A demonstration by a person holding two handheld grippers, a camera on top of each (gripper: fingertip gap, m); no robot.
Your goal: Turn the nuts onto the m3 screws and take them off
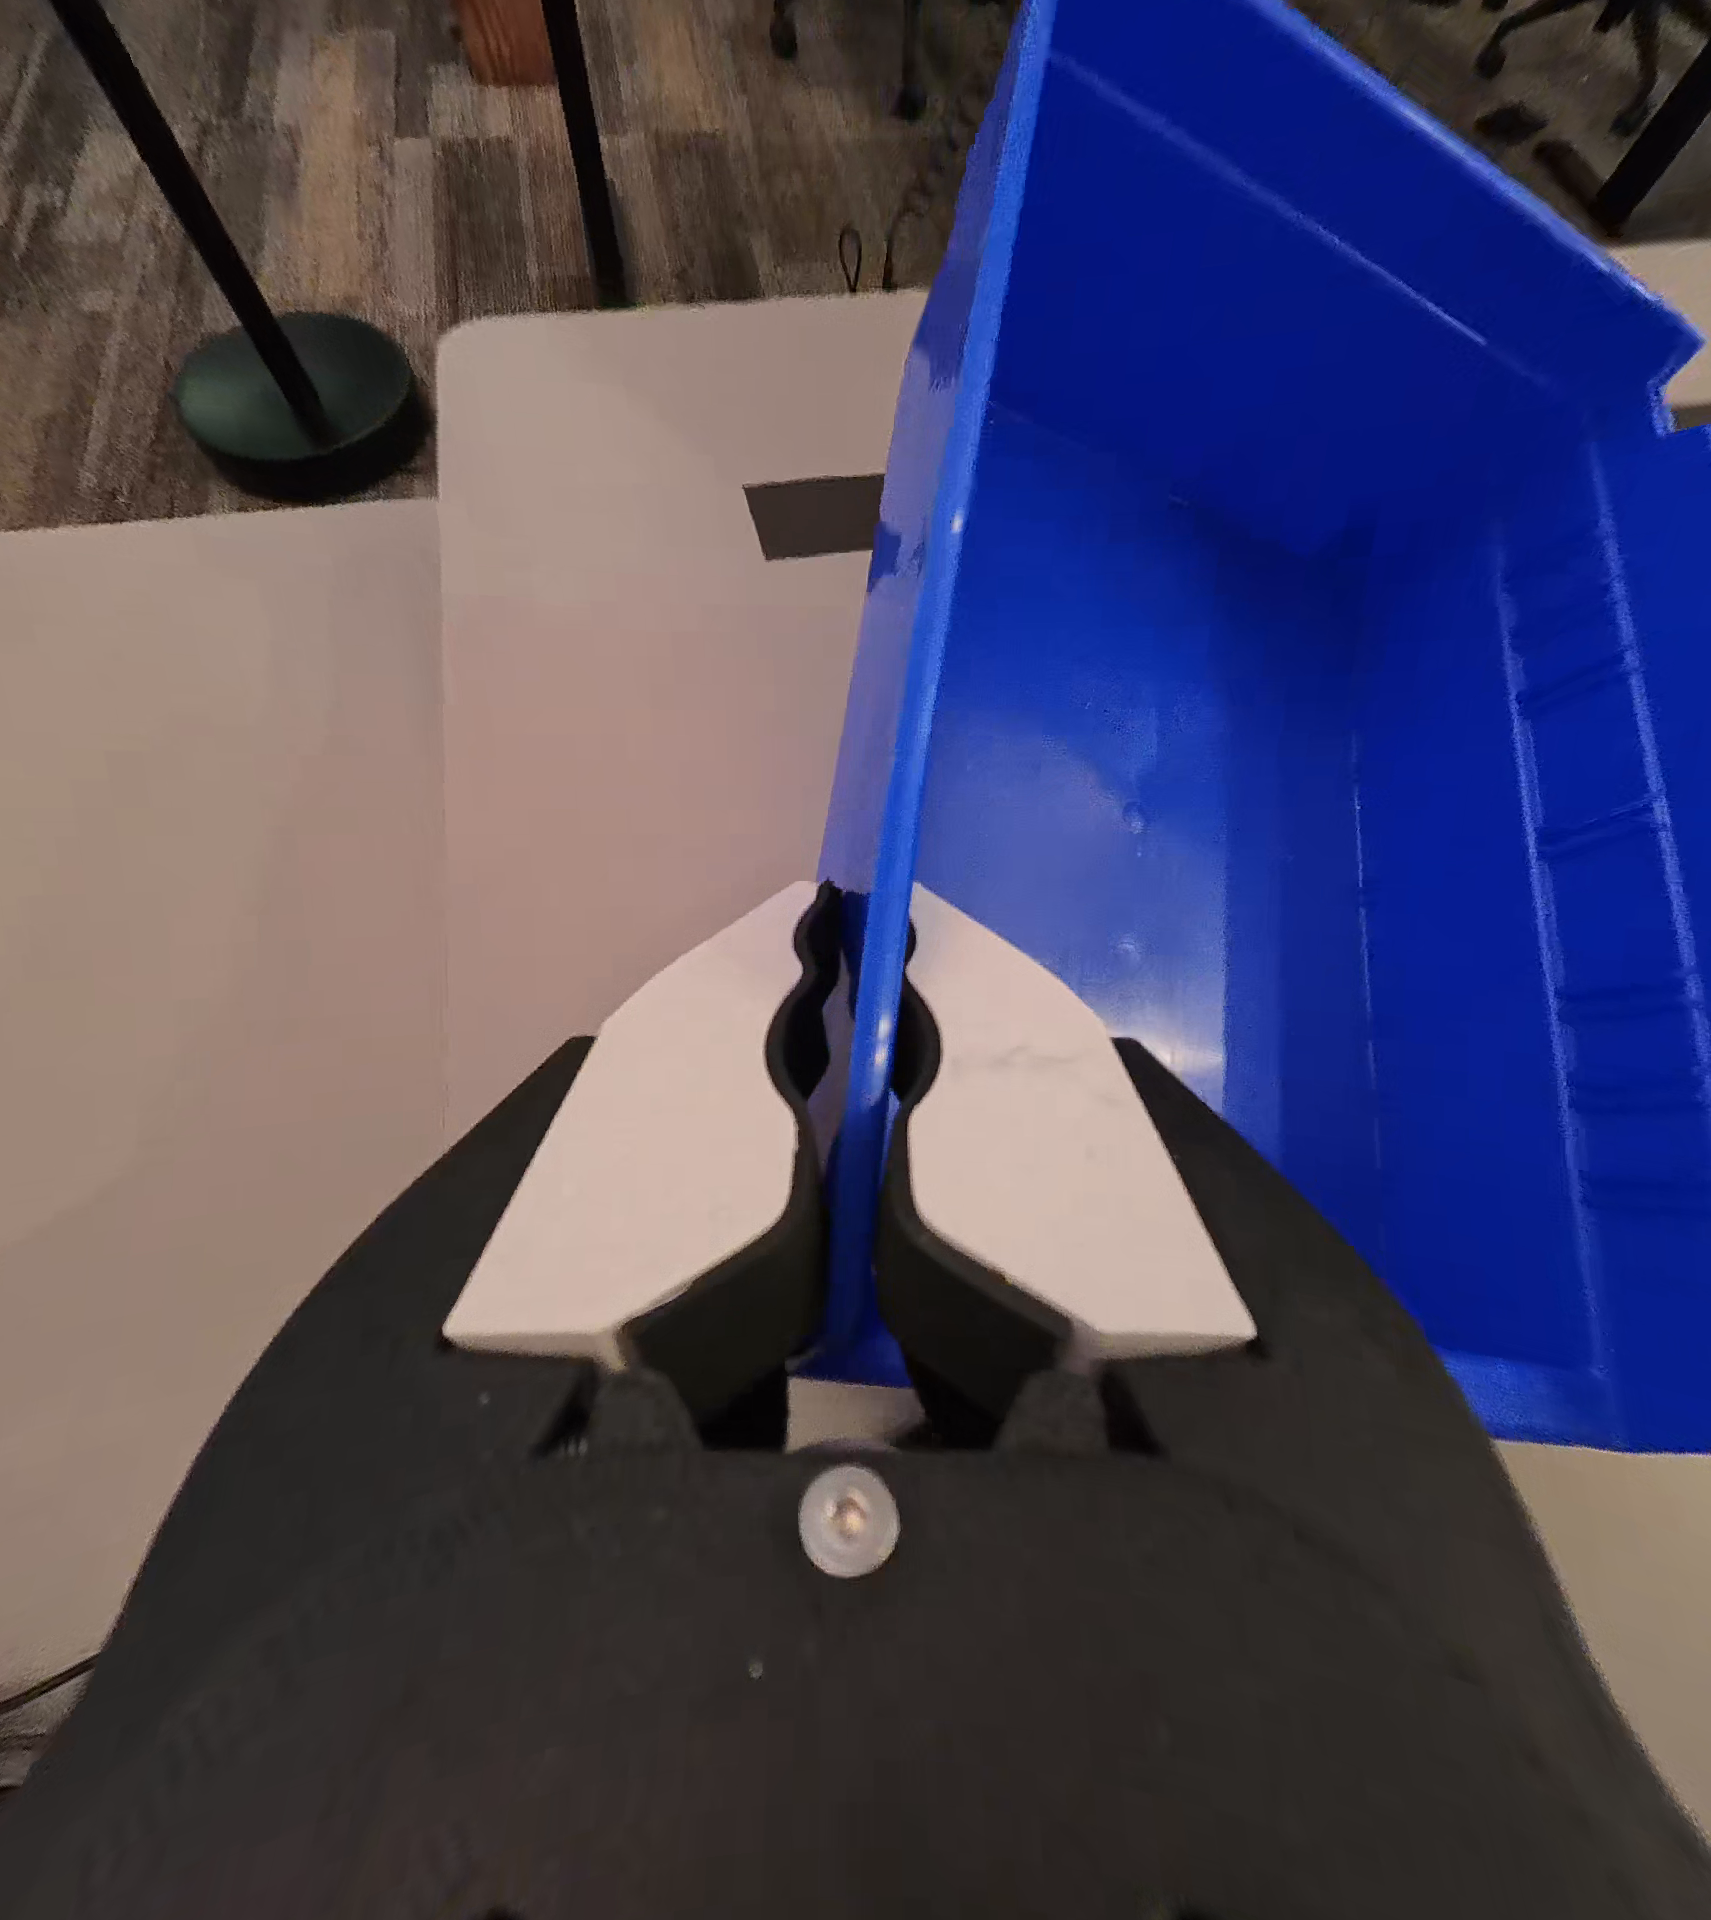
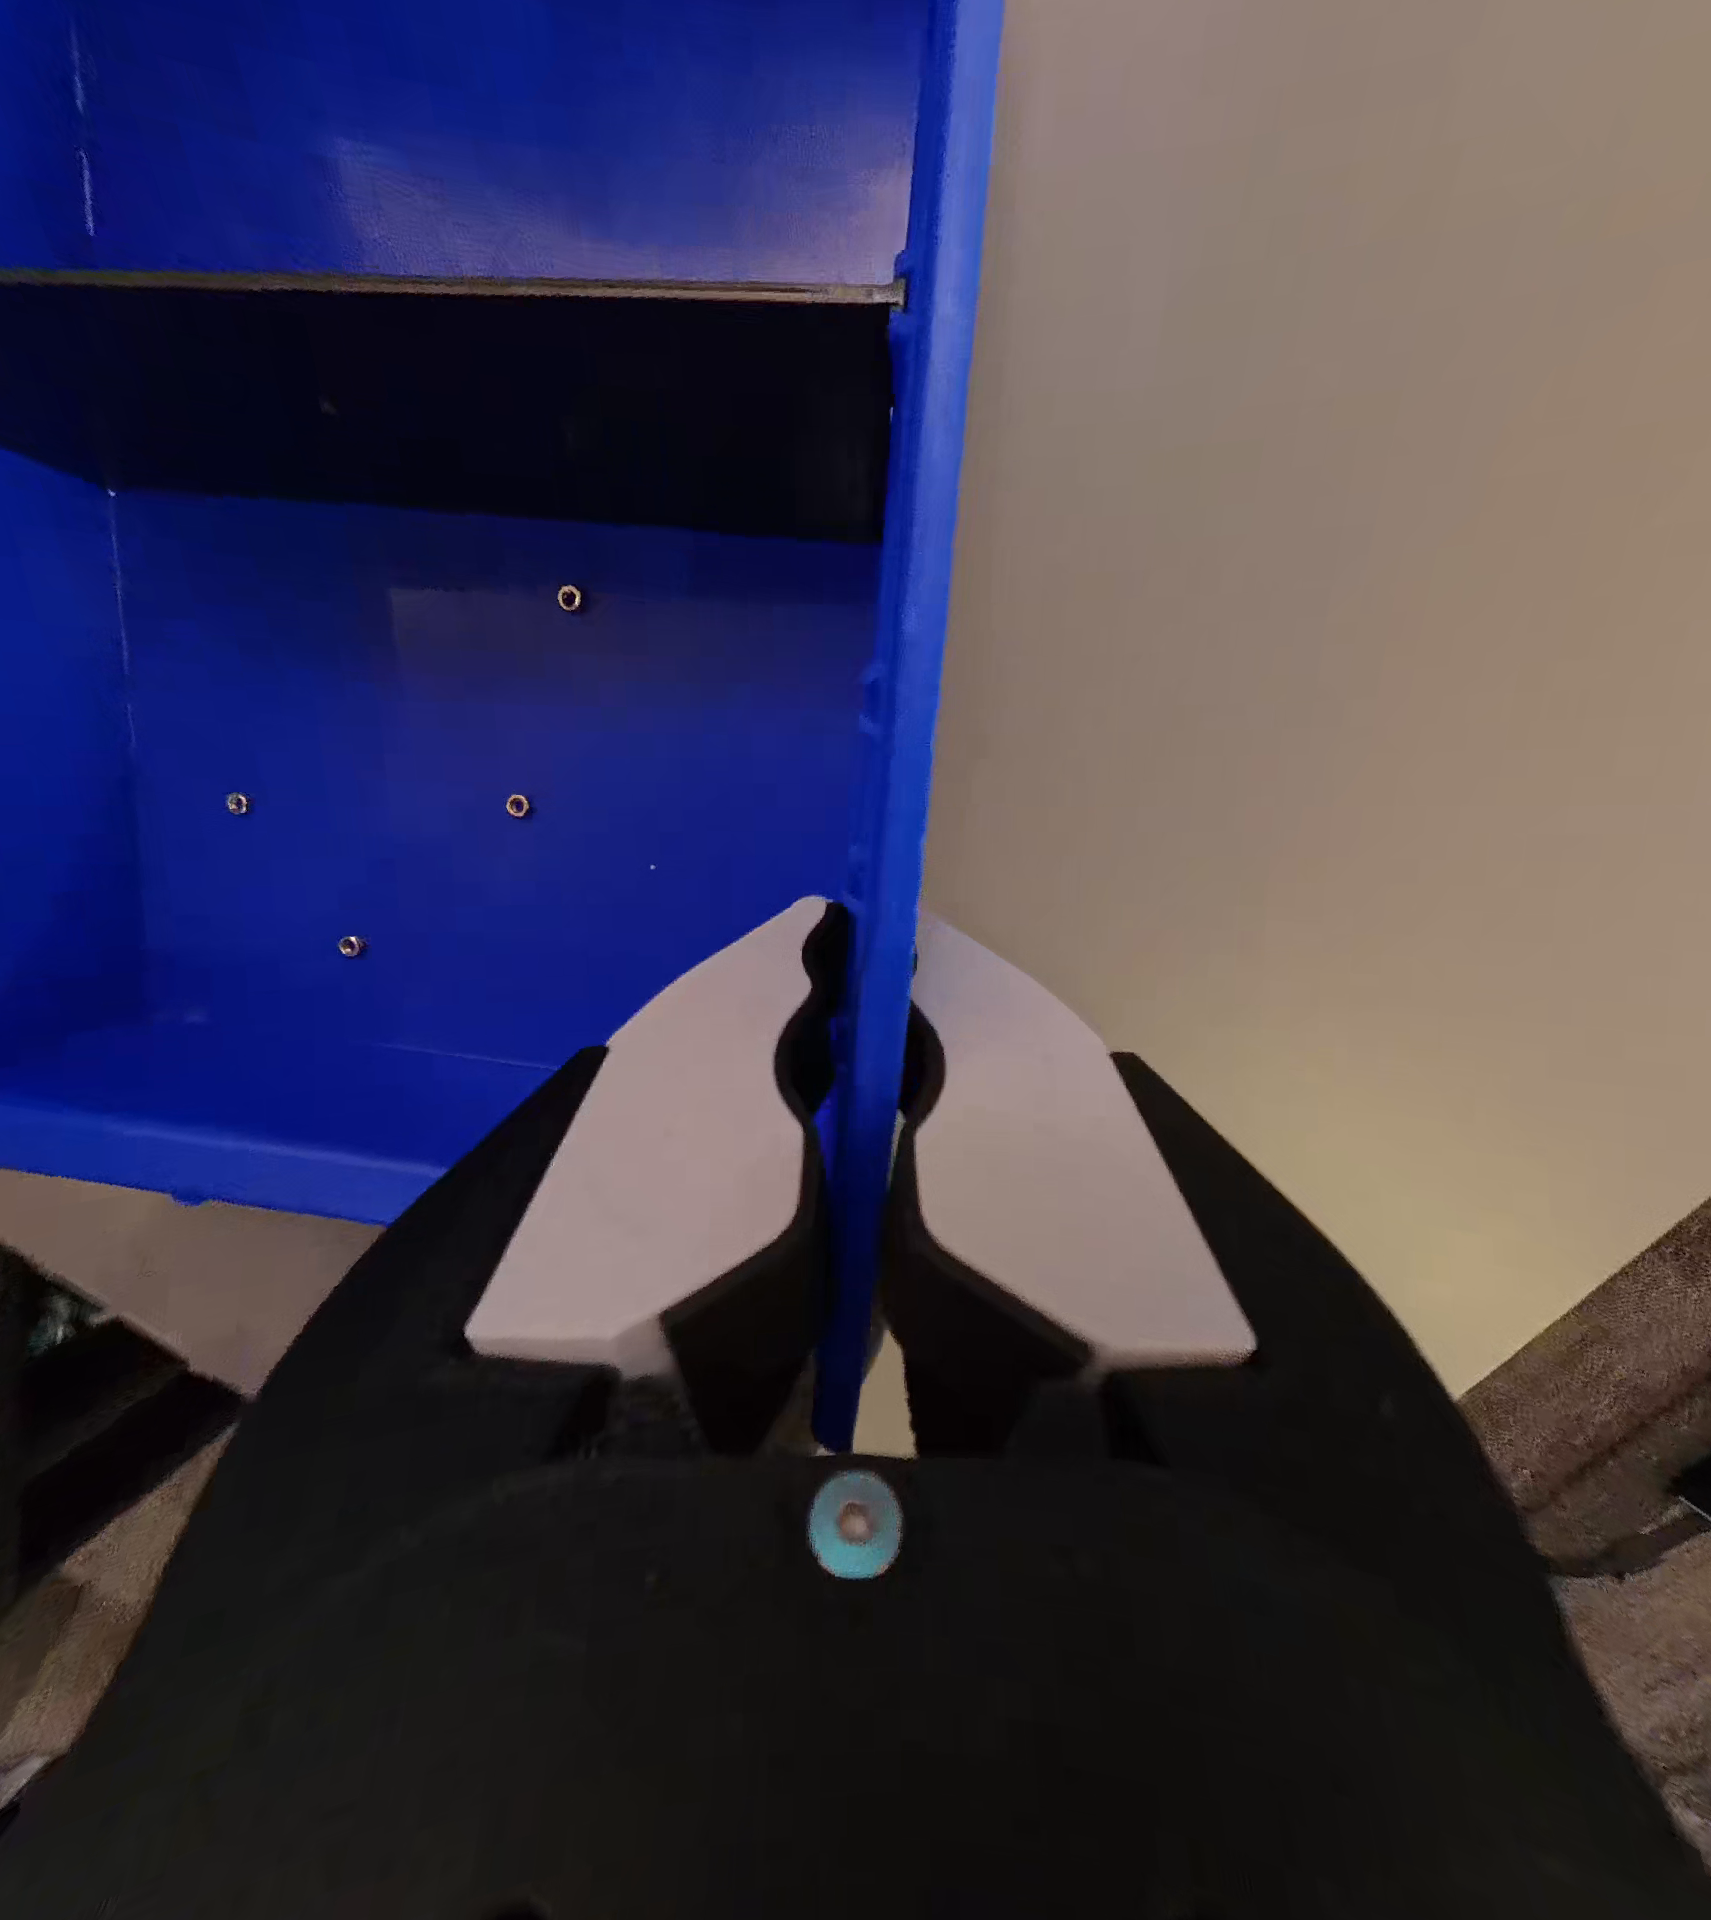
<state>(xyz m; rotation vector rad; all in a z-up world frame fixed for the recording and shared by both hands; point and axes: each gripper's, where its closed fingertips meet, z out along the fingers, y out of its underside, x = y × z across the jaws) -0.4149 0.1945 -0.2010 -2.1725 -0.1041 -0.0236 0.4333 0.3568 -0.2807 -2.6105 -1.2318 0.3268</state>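
A blue plastic bin (image 1: 1246, 727) fills the right of the left wrist view. My left gripper (image 1: 856, 935) is shut on its left side wall (image 1: 924, 582), one pad on each face. In the right wrist view my right gripper (image 2: 856, 951) is shut on the right side wall (image 2: 918, 623) of the blue bin (image 2: 363, 675) in the same way. Several small metal nuts (image 2: 516, 806) lie loose on the bin's floor, left of my right gripper. A dark divider (image 2: 394, 286) crosses the bin farther back. No screws show.
The bin stands on pale tables (image 1: 622, 675) with a strip of dark tape (image 1: 809, 516). A black stand with a round base (image 1: 295, 384) is on the carpet (image 1: 51, 260) beyond the table's far edge. Carpet (image 2: 1661, 1351) shows at the lower right of the right wrist view. The left gripper's tips are roughly 85 cm from the right gripper's.
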